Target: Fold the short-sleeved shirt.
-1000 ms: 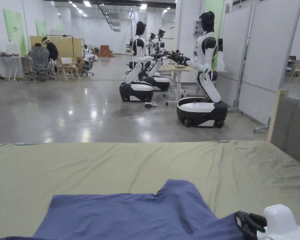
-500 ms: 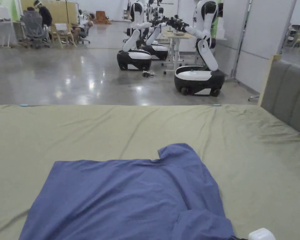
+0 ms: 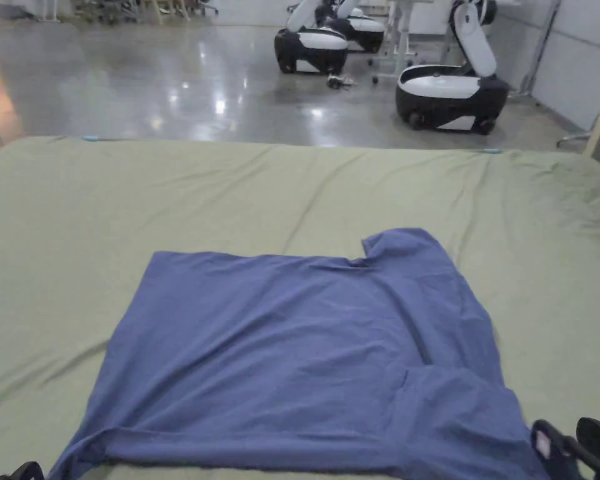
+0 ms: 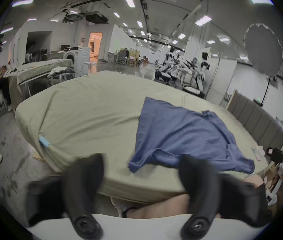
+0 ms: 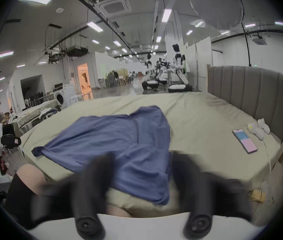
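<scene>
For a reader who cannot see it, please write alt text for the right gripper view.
A blue short-sleeved shirt lies spread on a green bed sheet, with the open right gripper near its closest edge, holding nothing. A phone lies to the right, near a grey headboard.

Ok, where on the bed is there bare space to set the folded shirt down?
Bare sheet lies beyond the blue shirt, up to the bed's far edge, and to its left. On the right, a patch lies between the shirt and the phone. Crowded: near the headboard, with the phone and small white items.
</scene>
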